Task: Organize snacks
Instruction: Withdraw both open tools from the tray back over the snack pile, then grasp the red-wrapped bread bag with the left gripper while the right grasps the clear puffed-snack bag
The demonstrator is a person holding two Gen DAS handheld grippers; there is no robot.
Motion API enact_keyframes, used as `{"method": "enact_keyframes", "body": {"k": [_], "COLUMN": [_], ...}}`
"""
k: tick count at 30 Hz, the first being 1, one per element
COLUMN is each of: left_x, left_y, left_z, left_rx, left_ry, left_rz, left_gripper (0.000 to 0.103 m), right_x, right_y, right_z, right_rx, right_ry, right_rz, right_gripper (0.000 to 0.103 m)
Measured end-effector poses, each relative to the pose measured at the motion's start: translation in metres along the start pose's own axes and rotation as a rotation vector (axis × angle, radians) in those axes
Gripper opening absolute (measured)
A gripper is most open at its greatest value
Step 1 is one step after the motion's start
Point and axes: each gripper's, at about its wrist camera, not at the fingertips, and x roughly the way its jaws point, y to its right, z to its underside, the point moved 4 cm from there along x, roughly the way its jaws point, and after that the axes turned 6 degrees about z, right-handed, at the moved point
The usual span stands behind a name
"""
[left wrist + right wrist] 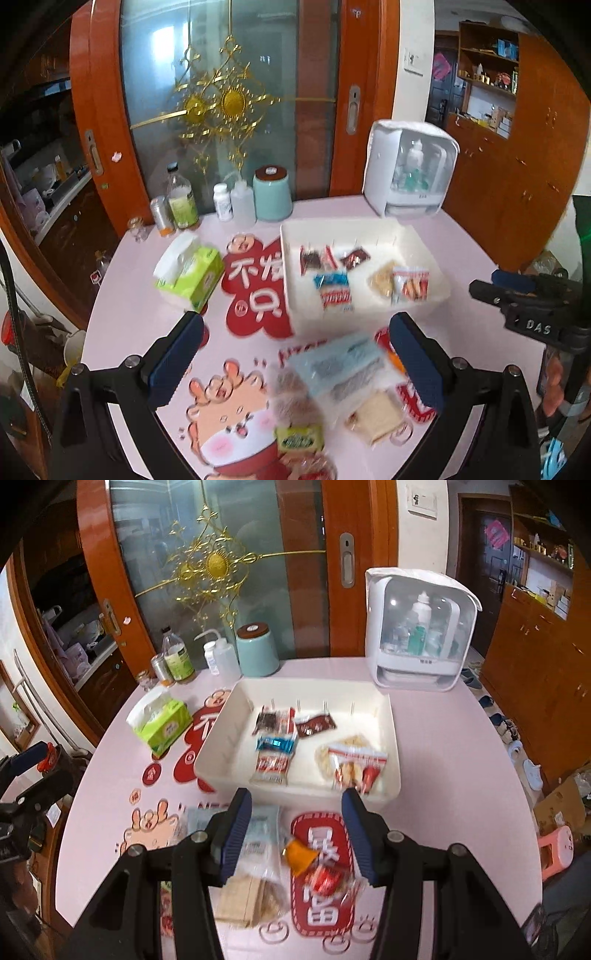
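Note:
A white tray point(291, 266) stands mid-table and holds several snack packets; it also shows in the right wrist view point(391, 738). Loose snacks lie in front of it: a pale blue packet point(340, 360), a beige cracker pack point(376, 415), a green candy point(299, 439), an orange packet point(301, 854) and a red packet point(327, 880). My left gripper point(295, 362) is open and empty above the blue packet. My right gripper point(297, 836) is open and empty above the orange and red packets; it also shows at the right of the left wrist view point(517, 295).
A green tissue box point(190, 275) sits left of the tray. Bottles, a can and a teal canister point(271, 194) line the back edge. A white storage box point(412, 175) stands at the back right. Red stickers cover the pink table point(122, 317).

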Motion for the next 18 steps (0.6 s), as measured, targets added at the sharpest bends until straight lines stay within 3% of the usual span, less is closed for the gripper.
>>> {"method": "enact_keyframes", "body": {"k": [7, 12, 18], "left_x": [0.01, 0.038, 0.072], "left_y": [-0.014, -0.019, -0.016], "left_z": [0.078, 0.148, 0.212], "left_rx": [-0.019, -0.12, -0.181], "left_ry": [-0.115, -0.241, -0.342], "left_rz": [0.027, 0.061, 0.031], "left_gripper": [0.1, 0.1, 0.1], "right_x": [0.006, 0.022, 0.05], "right_y": [-0.026, -0.037, -0.042], "right_z": [0.067, 0.122, 0.189], "right_rx": [-0.012, -0.011, -0.007], "right_ry": [-0.06, -0.13, -0.238], "right_rz": [-0.012, -0.052, -0.084], "right_gripper": [0.051, 0.051, 0.052]}}
